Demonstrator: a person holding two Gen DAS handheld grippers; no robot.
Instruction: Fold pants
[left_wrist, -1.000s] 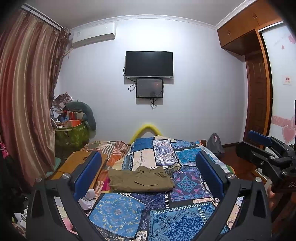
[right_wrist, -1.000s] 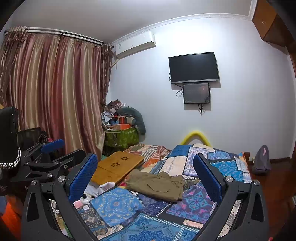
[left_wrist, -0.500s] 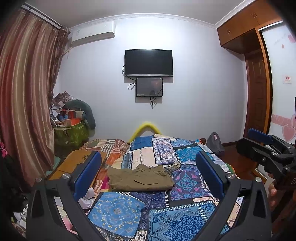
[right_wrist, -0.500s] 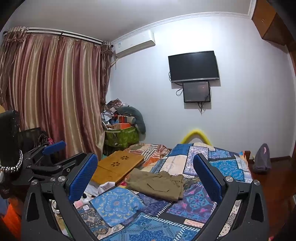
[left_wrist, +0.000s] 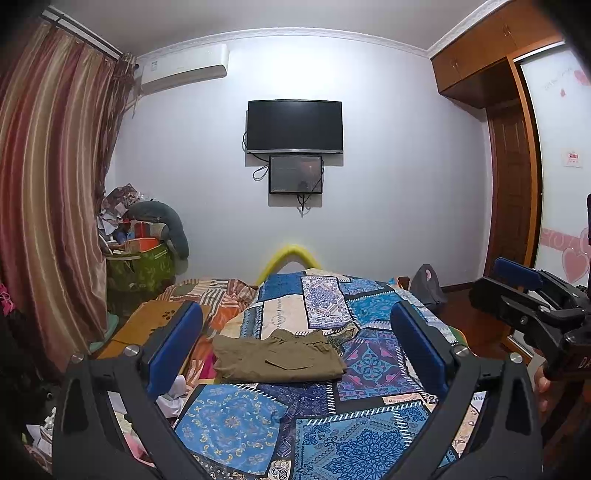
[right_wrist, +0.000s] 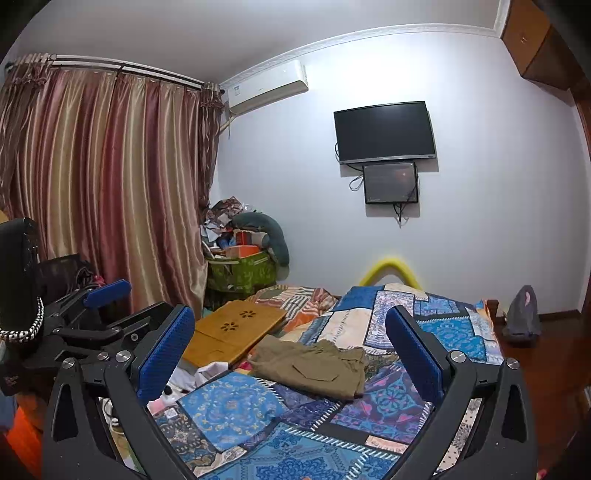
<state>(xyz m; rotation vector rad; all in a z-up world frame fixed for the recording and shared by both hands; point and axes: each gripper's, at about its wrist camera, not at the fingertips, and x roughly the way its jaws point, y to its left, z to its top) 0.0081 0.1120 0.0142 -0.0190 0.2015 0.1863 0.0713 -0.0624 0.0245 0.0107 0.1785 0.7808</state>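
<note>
While level, both grippers (left_wrist: 295, 343) (right_wrist: 290, 343) hover, jaws spread.

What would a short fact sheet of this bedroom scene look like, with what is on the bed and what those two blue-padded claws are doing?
garment: olive-green cotton pants, folded into a compact stack
surface: blue patchwork bedspread
beside bed: perforated bamboo lap tray
left gripper: open, empty, apart from the pants
right gripper: open, empty, apart from the pants
wall: black flat television
</note>
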